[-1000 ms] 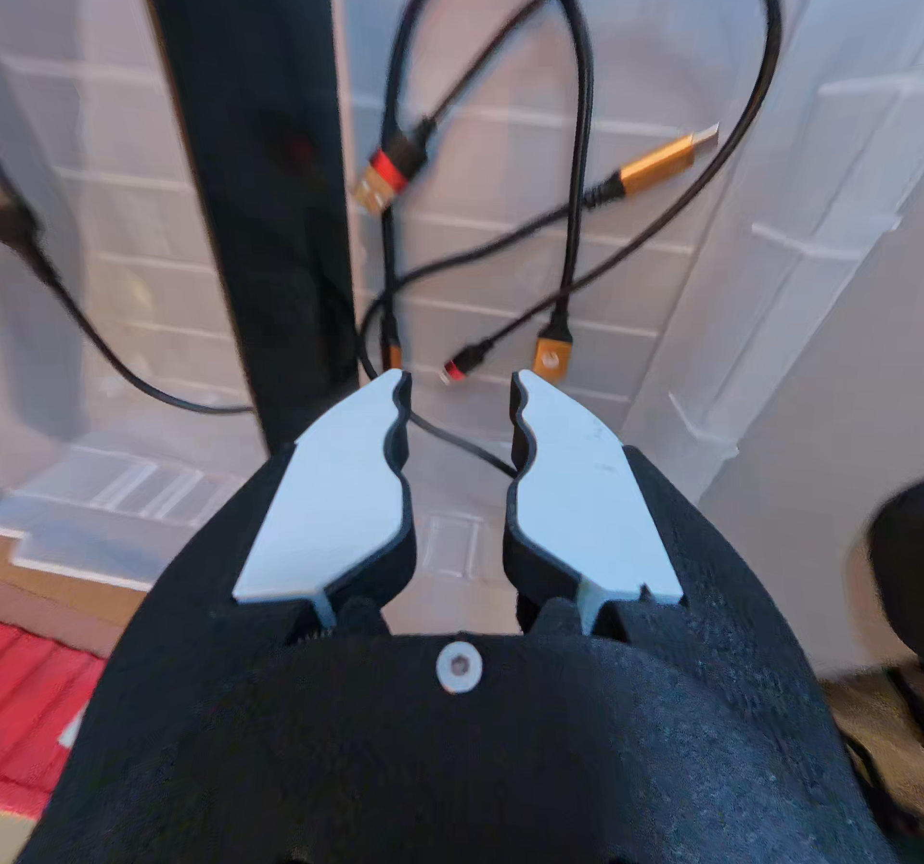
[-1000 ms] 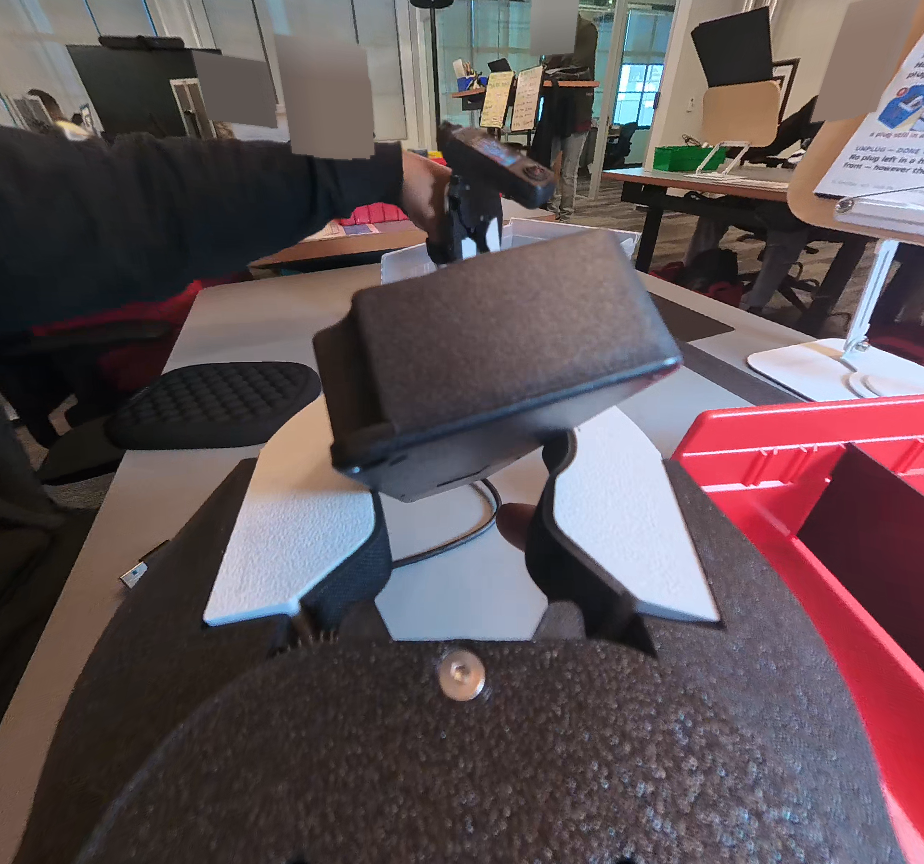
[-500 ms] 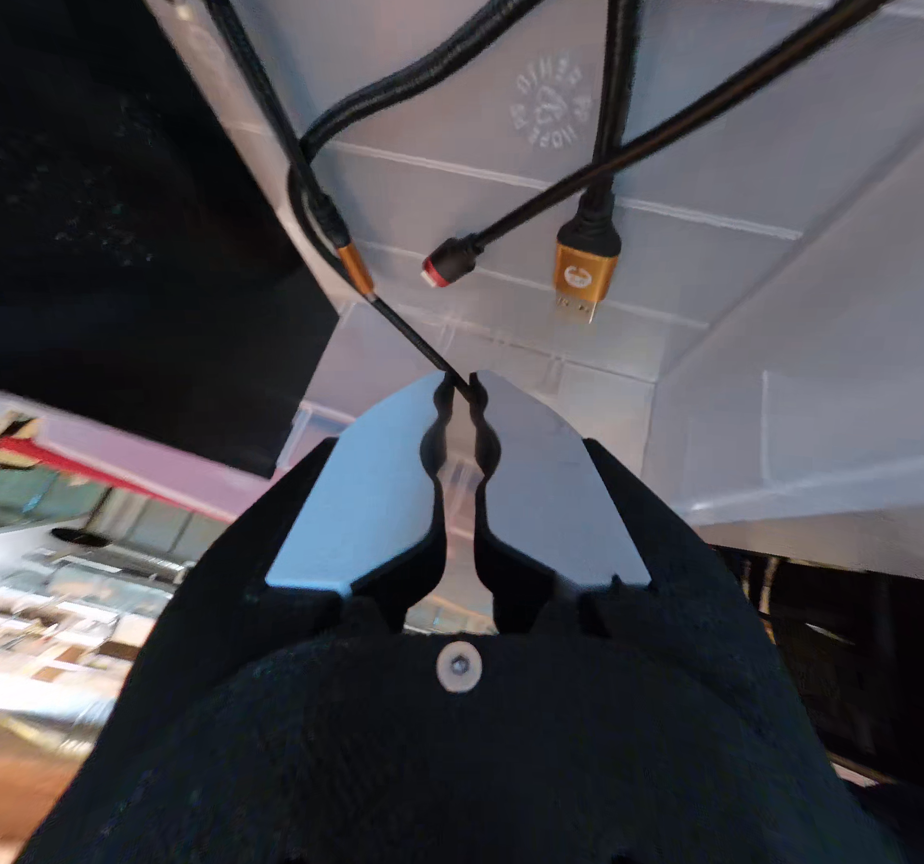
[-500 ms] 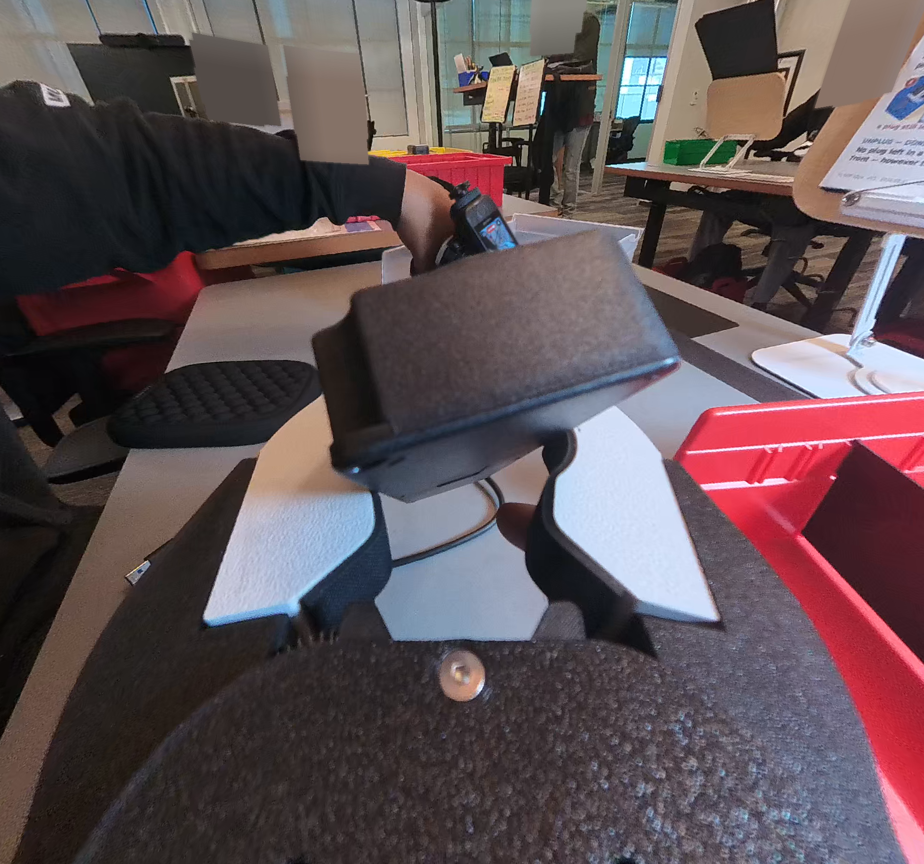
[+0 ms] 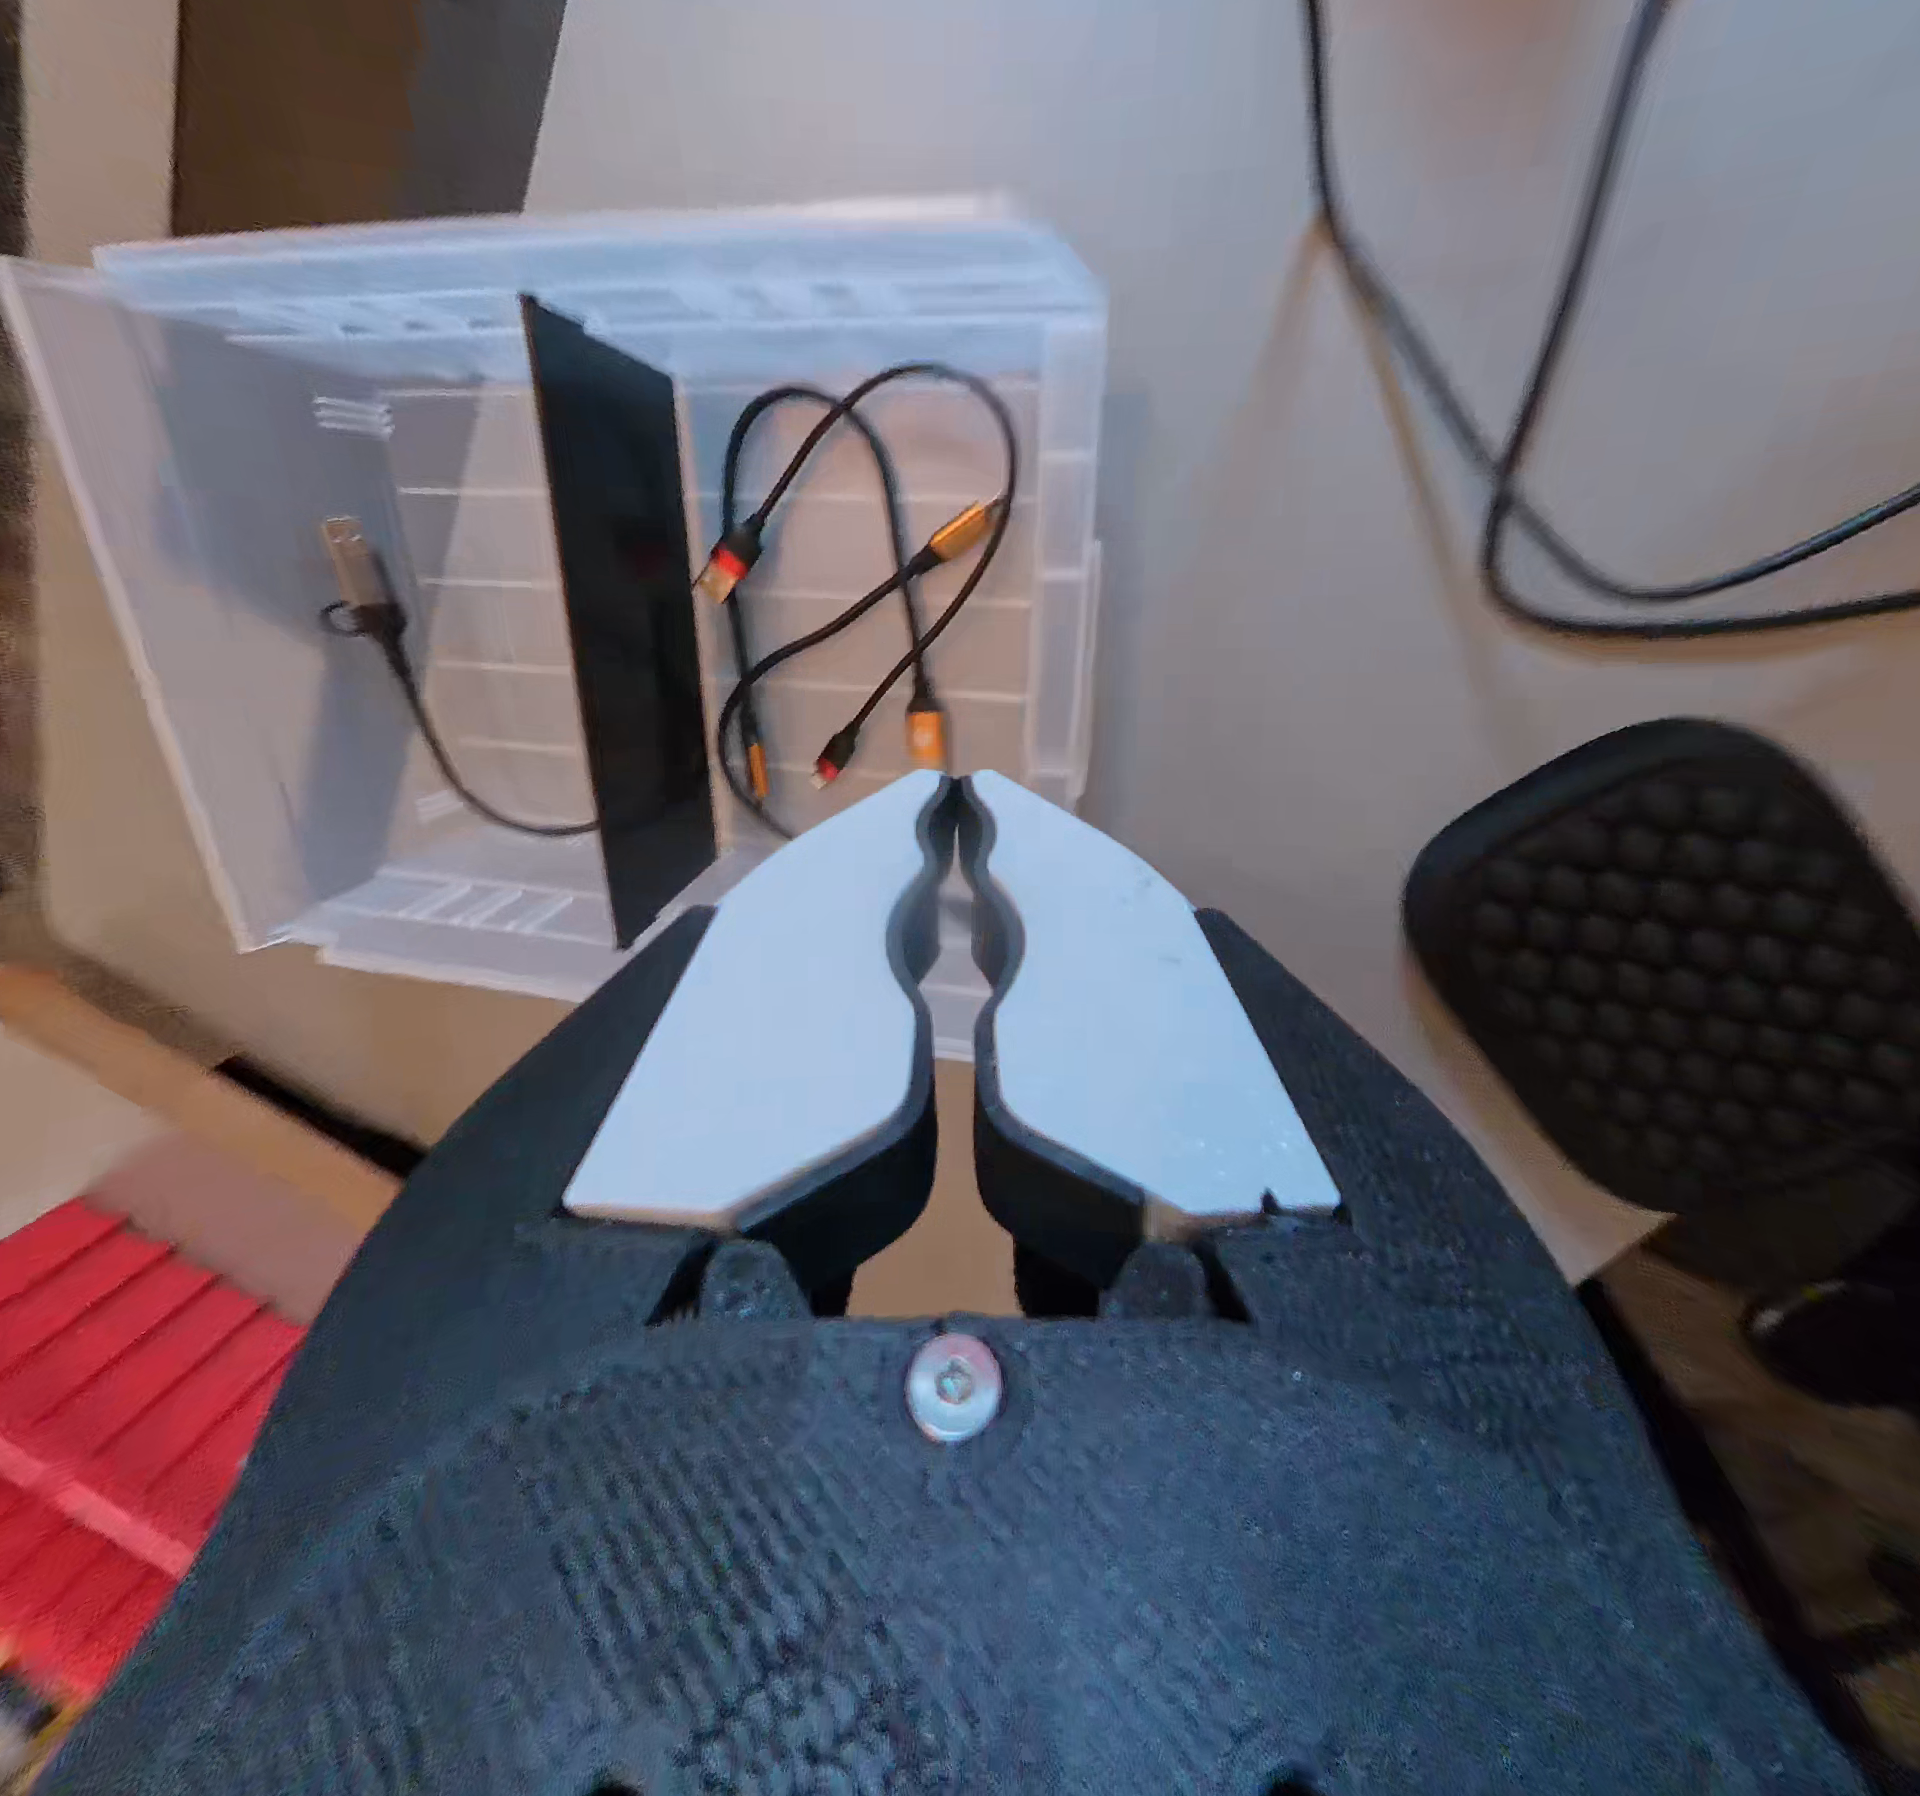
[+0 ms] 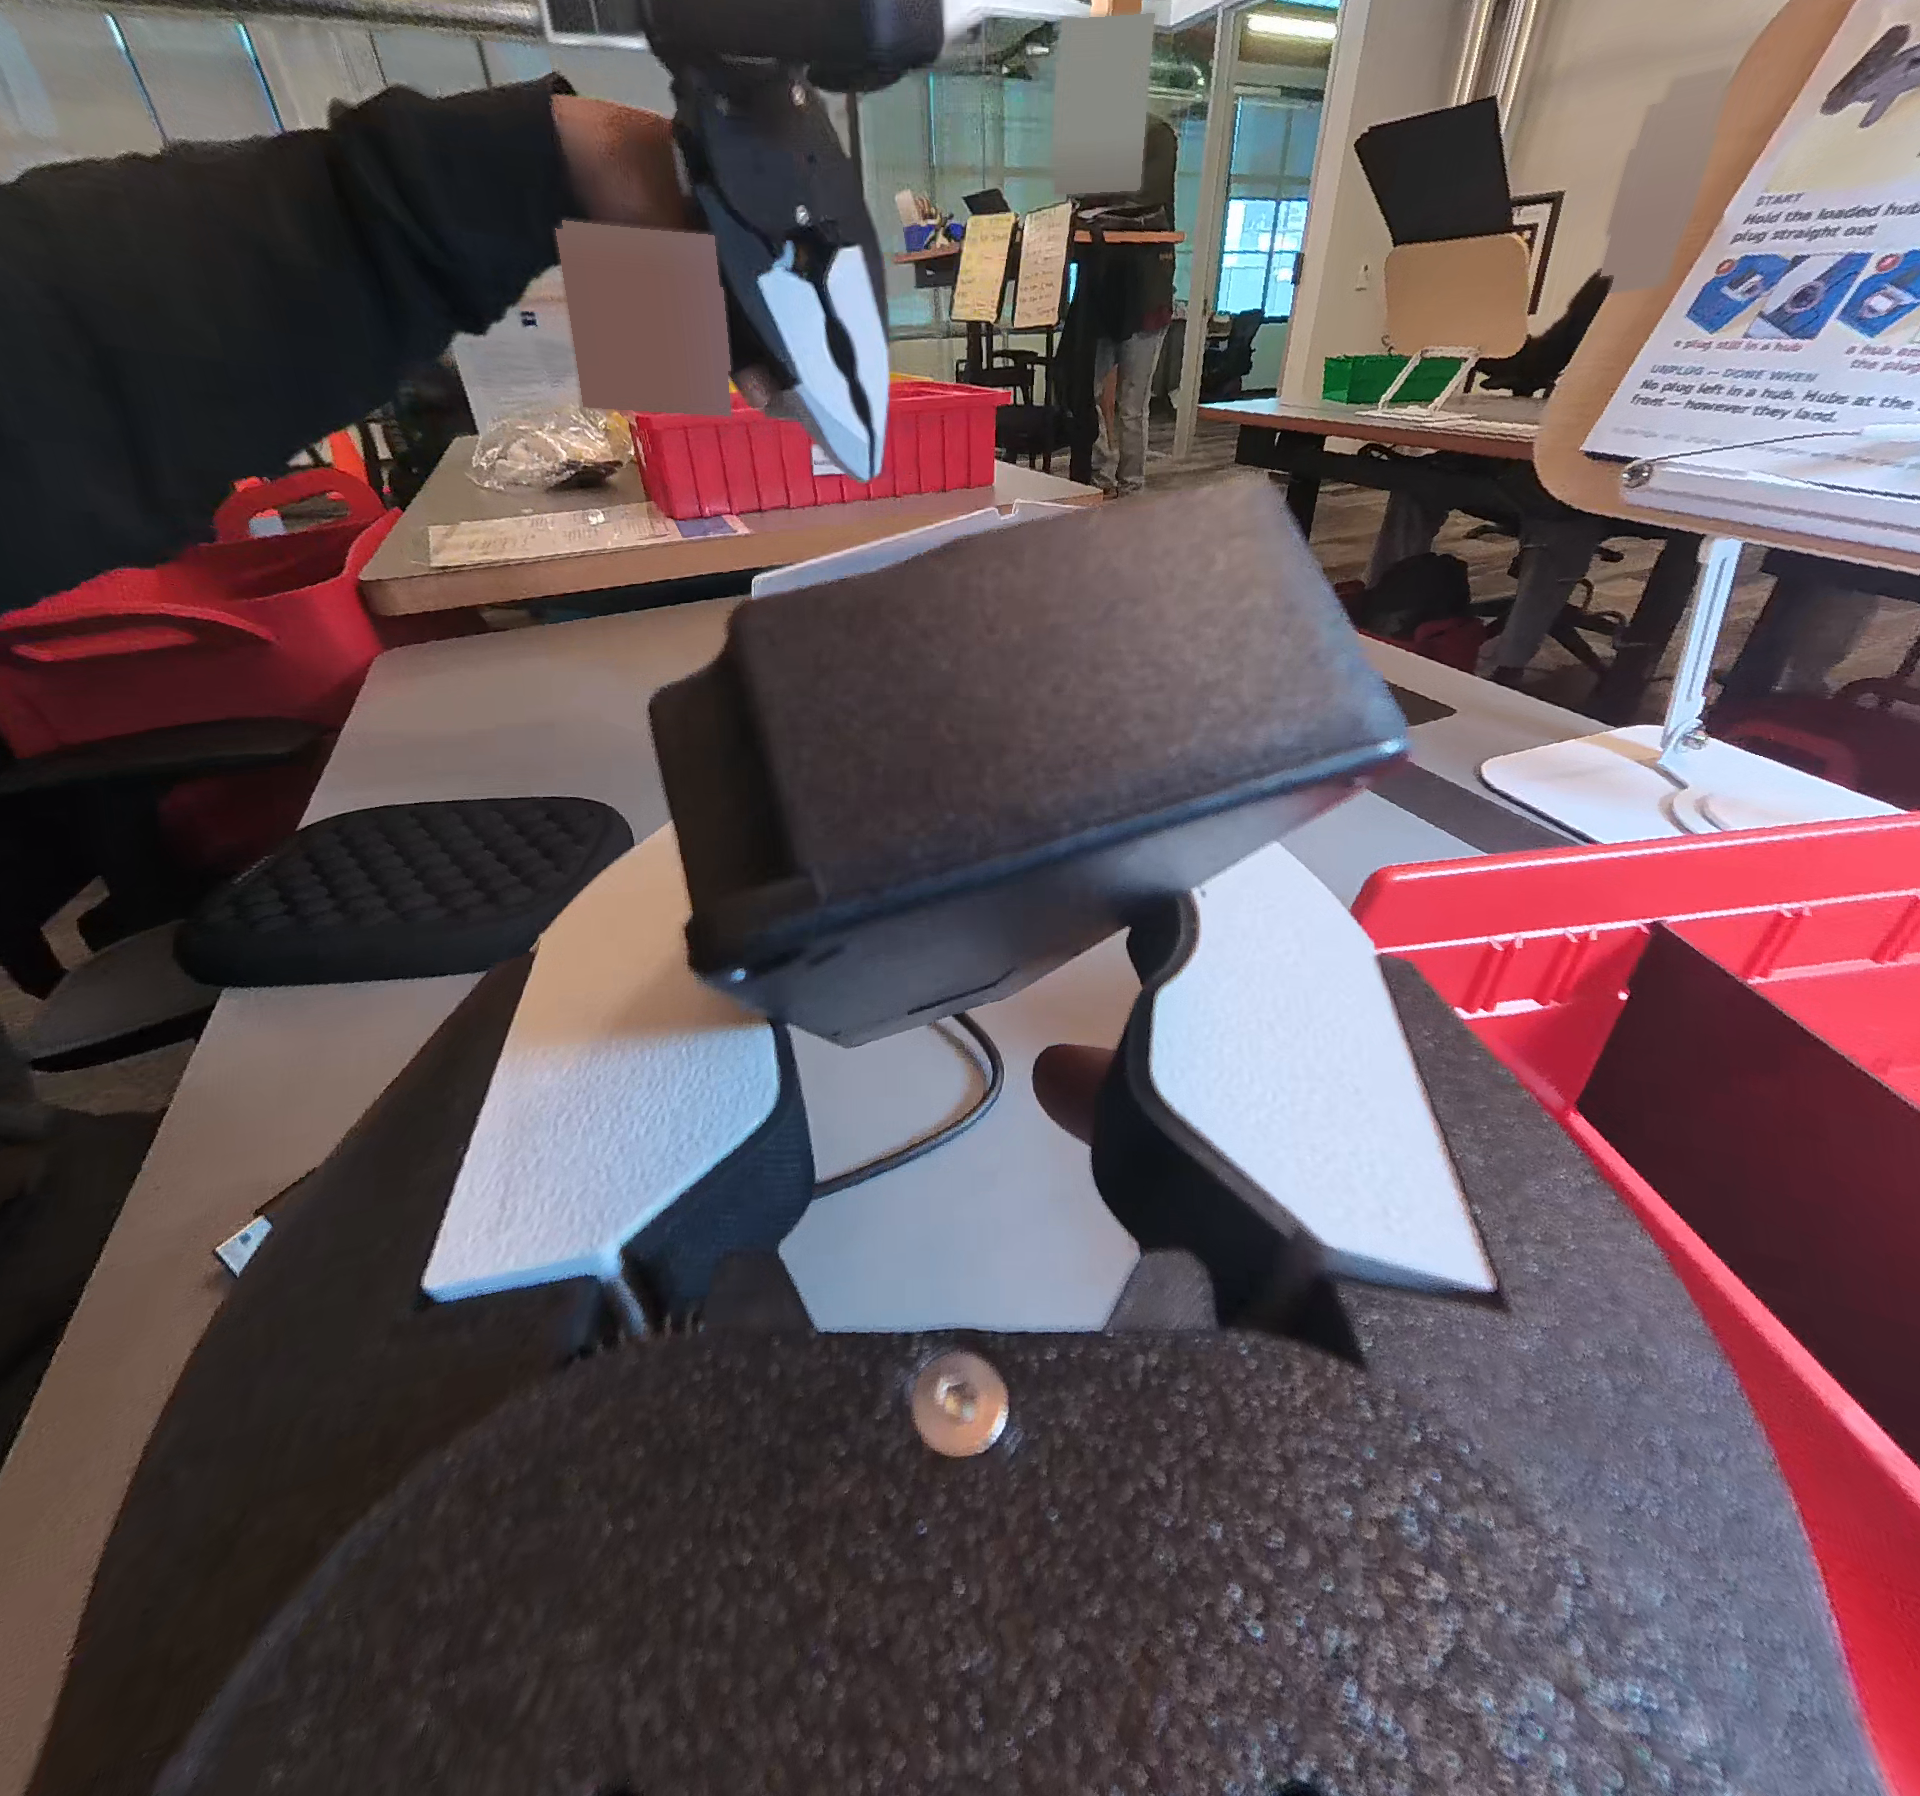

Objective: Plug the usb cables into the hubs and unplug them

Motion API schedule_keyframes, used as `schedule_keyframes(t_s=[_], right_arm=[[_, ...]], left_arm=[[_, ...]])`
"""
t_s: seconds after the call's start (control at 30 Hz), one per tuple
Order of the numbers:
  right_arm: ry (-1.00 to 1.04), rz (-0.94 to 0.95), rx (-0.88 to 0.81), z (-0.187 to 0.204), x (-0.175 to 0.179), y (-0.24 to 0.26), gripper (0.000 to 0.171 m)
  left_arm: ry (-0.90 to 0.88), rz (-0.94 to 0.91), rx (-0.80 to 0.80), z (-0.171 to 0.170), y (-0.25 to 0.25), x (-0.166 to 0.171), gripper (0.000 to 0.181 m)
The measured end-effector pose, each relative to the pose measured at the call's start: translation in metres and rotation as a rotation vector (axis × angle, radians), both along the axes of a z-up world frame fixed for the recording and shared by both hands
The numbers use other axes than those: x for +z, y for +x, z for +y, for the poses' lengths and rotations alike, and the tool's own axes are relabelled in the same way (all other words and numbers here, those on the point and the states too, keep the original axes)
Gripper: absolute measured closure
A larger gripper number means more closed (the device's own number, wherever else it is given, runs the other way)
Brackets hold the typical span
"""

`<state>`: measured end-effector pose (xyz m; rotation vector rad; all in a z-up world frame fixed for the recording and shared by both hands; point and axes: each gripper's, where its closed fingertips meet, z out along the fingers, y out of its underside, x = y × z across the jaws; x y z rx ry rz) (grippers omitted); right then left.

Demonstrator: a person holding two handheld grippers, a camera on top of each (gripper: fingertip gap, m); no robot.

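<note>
Above the clear bin, the left gripper hung with its tips closed on nothing, while the right gripper clamped the black hub over the table.

Loose cables lay in the bin's right compartment, beside a black divider. Judged from this, the left should open, drop squarely onto one orange plug, and grip its shell, not the cord, before carrying it to the steadied hub.

Grey table, clear divided bin, loose black cable, black wrist pad, red bin
</note>
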<state>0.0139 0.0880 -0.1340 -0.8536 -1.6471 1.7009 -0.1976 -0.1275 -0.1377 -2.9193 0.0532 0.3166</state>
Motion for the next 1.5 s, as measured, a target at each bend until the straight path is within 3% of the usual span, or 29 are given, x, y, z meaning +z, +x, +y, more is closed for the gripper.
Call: schedule_keyframes(t_s=[0.2, 0.37, 0.5, 0.7, 0.83, 0.97, 1.27, 1.5], right_arm=[[-0.011, -0.009, -0.019, 0.002, -0.002, -0.003, 0.103], [-0.003, -0.029, -0.026, 0.000, -0.007, -0.006, 0.103], [0.000, -0.042, -0.030, 0.001, -0.010, -0.008, 0.103], [0.000, -0.052, -0.040, 0.005, -0.011, -0.008, 0.103], [0.004, -0.052, -0.051, 0.009, -0.011, -0.008, 0.104], [0.005, -0.048, -0.057, 0.011, -0.010, -0.008, 0.103], [0.000, -0.032, -0.052, 0.010, -0.006, -0.007, 0.103], [0.001, -0.026, -0.055, 0.009, -0.005, -0.006, 0.103]], left_arm=[[-0.243, -0.022, 0.100, -0.044, -0.012, -0.053, 0.160], [-0.312, -0.008, 0.252, -0.049, -0.035, -0.086, 0.149], [-0.485, 0.055, 0.299, -0.062, -0.045, -0.112, 0.138], [-0.745, 0.220, 0.299, -0.090, -0.060, -0.130, 0.142], [-0.891, 0.327, 0.213, -0.096, -0.064, -0.124, 0.161], [-0.984, 0.439, 0.107, -0.093, -0.070, -0.097, 0.177], [-0.540, 0.450, 0.098, -0.053, -0.034, -0.004, 0.178], [-0.417, 0.550, 0.047, -0.058, 0.015, 0.036, 0.177]])
